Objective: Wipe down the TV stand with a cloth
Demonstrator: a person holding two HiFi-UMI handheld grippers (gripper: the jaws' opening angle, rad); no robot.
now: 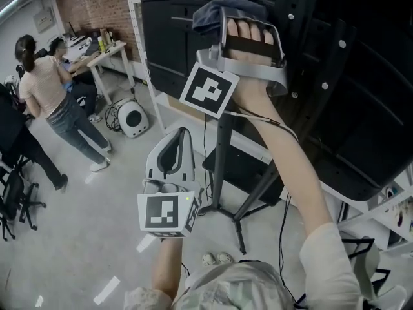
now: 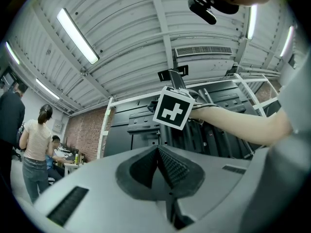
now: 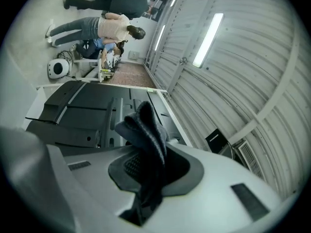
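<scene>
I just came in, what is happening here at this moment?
A person holds a gripper in each hand. The right gripper is shut on a dark cloth, raised at the black panel on the stand; contact is not clear. The left gripper hangs lower, fingers together, empty.

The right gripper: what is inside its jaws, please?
A dark cloth is pinched between the jaws of the right gripper and sticks out toward the black panel beyond. The cloth hides the place where the jaws meet, so the contact itself is not visible.
</scene>
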